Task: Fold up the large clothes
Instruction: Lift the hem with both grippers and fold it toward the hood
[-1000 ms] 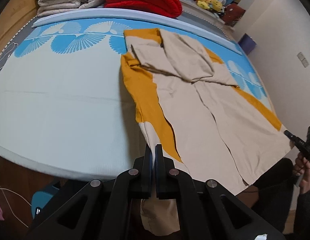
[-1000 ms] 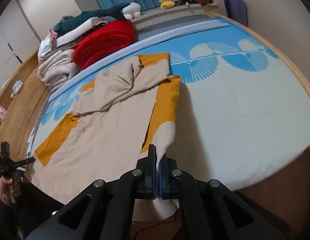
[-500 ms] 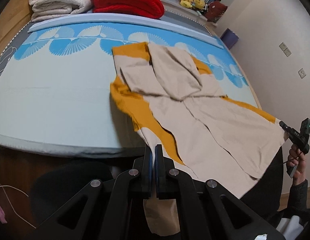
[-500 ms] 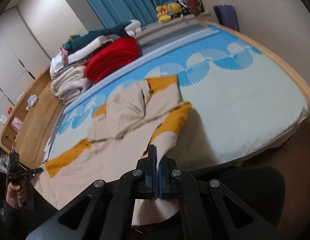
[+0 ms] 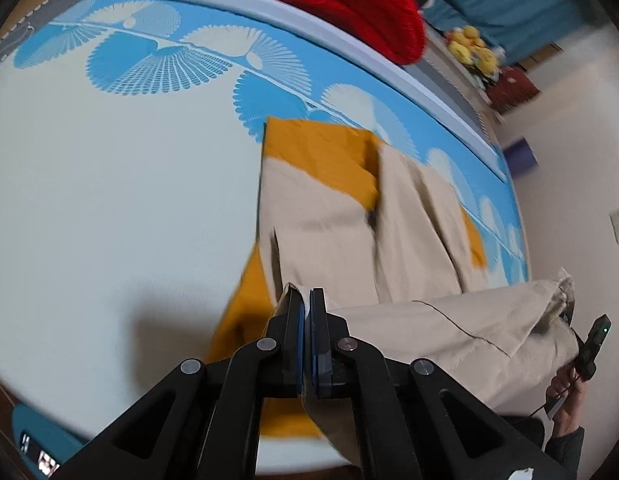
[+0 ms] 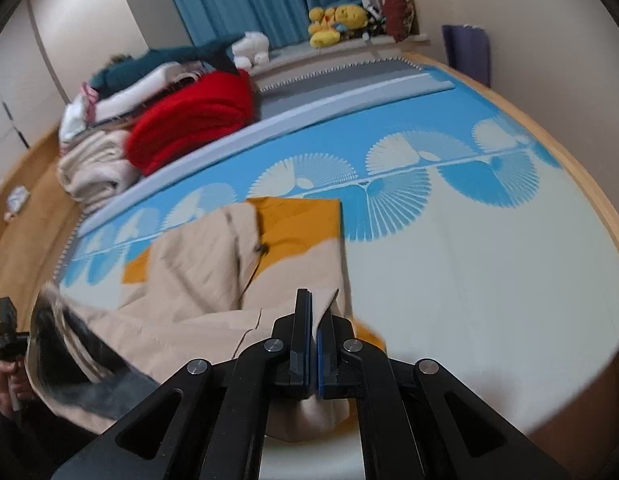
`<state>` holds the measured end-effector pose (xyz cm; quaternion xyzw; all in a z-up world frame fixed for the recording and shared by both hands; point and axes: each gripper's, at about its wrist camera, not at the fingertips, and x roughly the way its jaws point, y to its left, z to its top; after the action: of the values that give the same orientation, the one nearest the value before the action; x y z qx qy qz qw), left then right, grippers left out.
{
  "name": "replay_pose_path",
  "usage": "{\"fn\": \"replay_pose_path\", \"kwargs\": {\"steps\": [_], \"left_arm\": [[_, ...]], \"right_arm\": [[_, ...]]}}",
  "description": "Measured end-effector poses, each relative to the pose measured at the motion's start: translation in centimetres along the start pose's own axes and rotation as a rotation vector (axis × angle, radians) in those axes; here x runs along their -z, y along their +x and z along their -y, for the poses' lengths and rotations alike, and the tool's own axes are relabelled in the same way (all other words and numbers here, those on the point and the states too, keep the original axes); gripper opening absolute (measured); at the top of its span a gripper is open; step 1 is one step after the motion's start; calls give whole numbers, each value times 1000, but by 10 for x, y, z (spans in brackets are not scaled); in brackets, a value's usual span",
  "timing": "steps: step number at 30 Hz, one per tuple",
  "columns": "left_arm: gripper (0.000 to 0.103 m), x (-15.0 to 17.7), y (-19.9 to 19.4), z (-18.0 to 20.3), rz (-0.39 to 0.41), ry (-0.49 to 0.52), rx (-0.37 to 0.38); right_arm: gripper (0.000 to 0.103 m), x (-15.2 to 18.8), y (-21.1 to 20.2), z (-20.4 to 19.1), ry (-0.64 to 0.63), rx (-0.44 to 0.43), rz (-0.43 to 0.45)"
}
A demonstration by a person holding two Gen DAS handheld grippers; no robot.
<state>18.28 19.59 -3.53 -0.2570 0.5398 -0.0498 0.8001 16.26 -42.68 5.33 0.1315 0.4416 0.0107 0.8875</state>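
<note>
1. Beige and orange, the coat (image 5: 321, 216) lies on the blue and white bed (image 5: 109, 200), a bit right of the middle in the left view.
2. Its far end lies flat on the bed. Its near end is lifted up off the bed.
3. The left claw (image 5: 306, 312) is clamped tight on one near corner of the coat.
4. The right claw (image 6: 315, 316) is clamped tight on the other near corner.
5. I think the step in hand is folding the near end over toward the far end.
6. Next, both claws need to carry the cloth to the far edge together, so the fold comes out straight.
7. Then they need to lay it down flat, with the corners lined up, and let go.
8. A red blanket (image 6: 197, 120) sits far off, out of the way.
</note>
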Motion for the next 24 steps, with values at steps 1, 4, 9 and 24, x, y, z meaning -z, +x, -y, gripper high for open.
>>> {"fn": "replay_pose_path", "kwargs": {"steps": [1,4,9,24], "left_arm": [[1,-9,14,-6,-4,-23,-4],[1,-19,44,-24,-46,-85,-13],[3,-27,54,-28,-71,-97,-27],[28,-8,9,-65,39,-269,12]], "right_arm": [[2,-8,21,2,-4,9,-14],[2,-20,85,9,13,45,-58],[2,-22,136,20,64,65,-131],[49,-14,85,53,223,52,59]]}}
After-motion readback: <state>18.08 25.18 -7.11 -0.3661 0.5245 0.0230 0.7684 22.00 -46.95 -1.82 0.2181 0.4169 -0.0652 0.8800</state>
